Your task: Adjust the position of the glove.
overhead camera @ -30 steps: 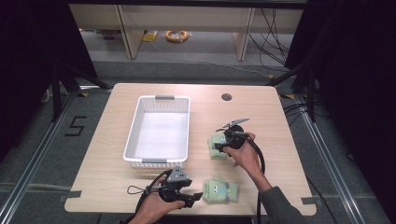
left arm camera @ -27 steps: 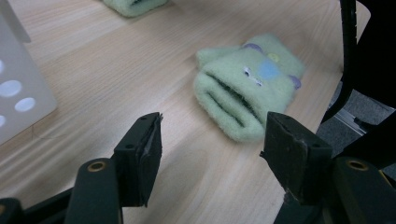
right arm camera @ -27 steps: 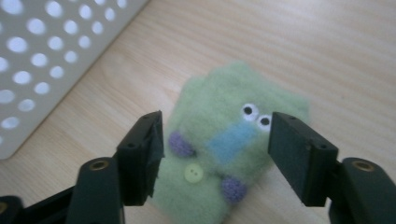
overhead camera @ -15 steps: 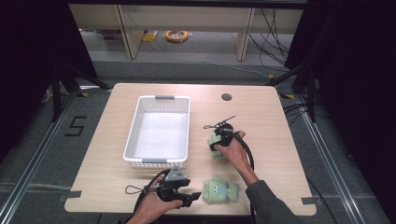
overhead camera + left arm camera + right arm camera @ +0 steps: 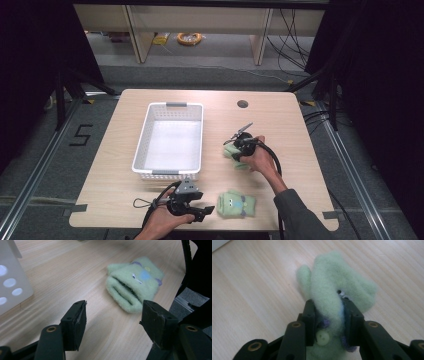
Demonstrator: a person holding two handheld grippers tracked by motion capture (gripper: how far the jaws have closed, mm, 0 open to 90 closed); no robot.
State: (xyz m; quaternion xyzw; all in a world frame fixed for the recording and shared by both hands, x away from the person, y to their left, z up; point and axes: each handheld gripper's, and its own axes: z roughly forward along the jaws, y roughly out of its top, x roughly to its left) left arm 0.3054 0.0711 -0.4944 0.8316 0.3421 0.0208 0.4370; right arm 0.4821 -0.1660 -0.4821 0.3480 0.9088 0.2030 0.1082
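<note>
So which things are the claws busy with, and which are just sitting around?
Part of the job:
- green mitten, pinched in the right claw
- second green mitten, ahead of the open left claw
- probably the white basket

Just lying about:
- orange coil on the floor
- cables

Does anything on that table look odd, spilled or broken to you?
Nothing stands out. One green mitten is pinched in the right gripper, a second mitten lies flat on the table ahead of the open left gripper, and the white basket sits upright, nothing in it.
</note>
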